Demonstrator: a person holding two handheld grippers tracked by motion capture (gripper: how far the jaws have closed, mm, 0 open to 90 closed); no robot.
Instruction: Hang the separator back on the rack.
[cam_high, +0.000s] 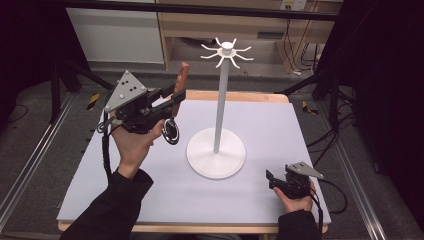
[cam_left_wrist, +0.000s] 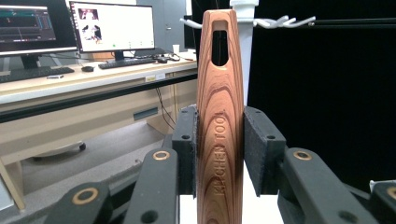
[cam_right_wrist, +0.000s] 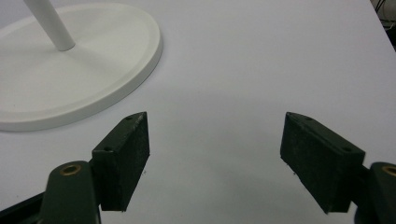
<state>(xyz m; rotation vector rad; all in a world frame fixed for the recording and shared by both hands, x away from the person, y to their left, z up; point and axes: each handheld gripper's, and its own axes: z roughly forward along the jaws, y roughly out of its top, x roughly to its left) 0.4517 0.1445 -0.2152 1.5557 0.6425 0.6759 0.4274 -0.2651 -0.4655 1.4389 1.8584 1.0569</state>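
While hanging the wooden-handled kitchen tool (cam_high: 176, 105) on the white hook stand (cam_high: 218, 107), best to work off the slot at the handle's top end. From the left gripper (cam_high: 172, 97), at about ten o'clock from the stand's base in the high view and clamped on the handle partway up, lift until the slot (cam_left_wrist: 220, 42) clears the ring of curved hooks (cam_high: 227, 52) at the pole's top. Keep the handle upright, as now, so the slot faces a hook squarely; approach one of the prongs at nine o'clock on the crown, slide the slot over its tip, then lower before loosening the pads (cam_left_wrist: 187, 149). Probably wise to go slowly, since the round metal head (cam_high: 170, 131) dangling below the jaws could swing and knock the pole. Right gripper (cam_high: 274, 180), at four o'clock from the base, resting low on the white table mat (cam_high: 280, 125) with jaws apart and nothing between them; could steady the base (cam_right_wrist: 84, 88) if the stand wobbles.

Handle: reddish-brown wood with strong banded grain, tapering to a rounded top, long oval slot cut through, "KITCHEN TOOL" stamped lengthwise. Head: dark, shiny, disc-like; exact type hard to tell.
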